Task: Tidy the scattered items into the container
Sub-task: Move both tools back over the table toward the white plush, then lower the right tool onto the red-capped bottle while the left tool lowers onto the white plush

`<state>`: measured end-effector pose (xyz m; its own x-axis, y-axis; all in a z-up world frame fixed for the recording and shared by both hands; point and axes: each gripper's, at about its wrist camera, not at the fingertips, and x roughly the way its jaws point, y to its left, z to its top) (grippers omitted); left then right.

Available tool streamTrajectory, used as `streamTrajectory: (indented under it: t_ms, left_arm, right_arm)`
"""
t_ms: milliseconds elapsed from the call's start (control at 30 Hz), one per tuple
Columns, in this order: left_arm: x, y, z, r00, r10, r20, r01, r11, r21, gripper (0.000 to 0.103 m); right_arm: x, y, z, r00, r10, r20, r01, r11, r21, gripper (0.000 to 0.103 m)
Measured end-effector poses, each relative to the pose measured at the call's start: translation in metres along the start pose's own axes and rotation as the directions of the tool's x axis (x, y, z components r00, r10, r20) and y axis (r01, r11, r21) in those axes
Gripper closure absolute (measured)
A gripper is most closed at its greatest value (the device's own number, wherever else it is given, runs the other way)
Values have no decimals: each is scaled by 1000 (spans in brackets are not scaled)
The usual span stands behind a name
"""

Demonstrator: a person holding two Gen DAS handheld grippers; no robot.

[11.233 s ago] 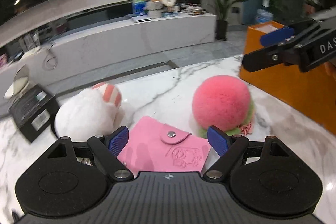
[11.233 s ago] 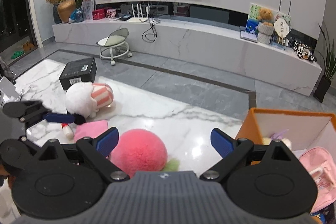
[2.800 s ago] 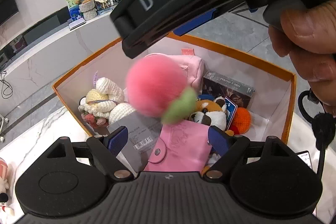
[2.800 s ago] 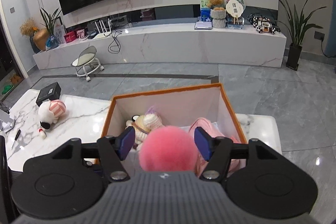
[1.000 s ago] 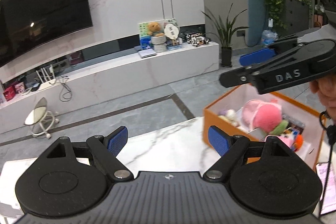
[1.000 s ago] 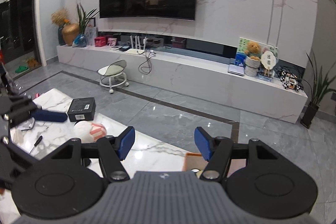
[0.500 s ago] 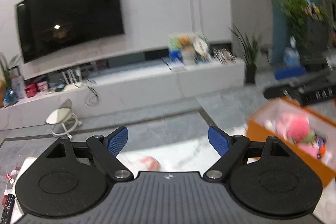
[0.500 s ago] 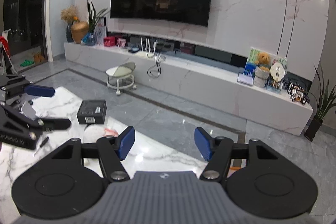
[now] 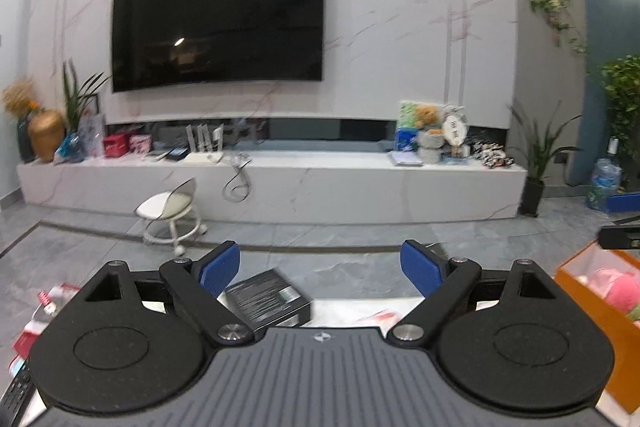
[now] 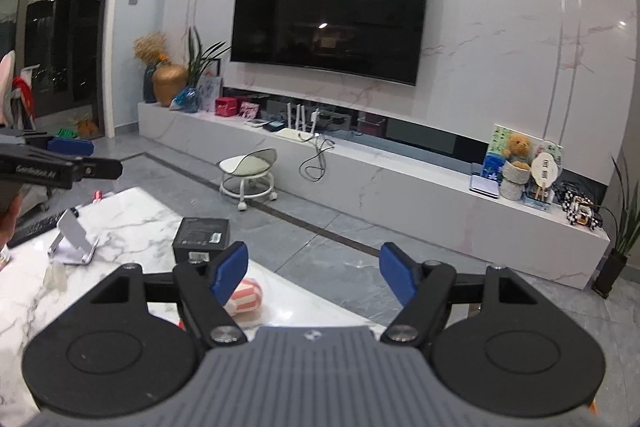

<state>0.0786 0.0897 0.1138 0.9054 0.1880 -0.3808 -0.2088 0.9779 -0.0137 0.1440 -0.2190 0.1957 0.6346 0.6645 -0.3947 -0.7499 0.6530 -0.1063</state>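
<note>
Striped plush [image 10: 244, 297] lying on the marble table [image 10: 132, 219], well apart from the orange container [image 9: 600, 303]. Left tongs [image 9: 320, 267] and right tongs [image 10: 312, 273] spread, empty. Likely next: reaching down, pinching the plush.

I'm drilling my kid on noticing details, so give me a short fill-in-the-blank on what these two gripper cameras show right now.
1. Both the left gripper and the right gripper are ____.
2. The box holding the pink plush is coloured ____.
3. The black box rests on the ____ table.
4. On the wall hangs a large, dark ____.

Missing words: open; orange; marble; TV
</note>
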Motion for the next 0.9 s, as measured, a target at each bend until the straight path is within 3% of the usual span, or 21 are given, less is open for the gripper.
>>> streamTrajectory:
  t_ms: [200,400,900]
  left_arm:
    - [8,44,-17,997,26,-68,-29,999,-42,0]
    - [27,59,-25,995,1,-97,-6,998,-55,0]
    - [86,22,-52,976,-145,-165,153,988,36,0]
  right_arm:
    - [16,25,-14,999,30,-29,-32,999,-37,28]
    - [43,50,-27,995,56,-83,-61,996,-70,28]
    - [104,105,-54,975,156,-157,-159,987,-11,29]
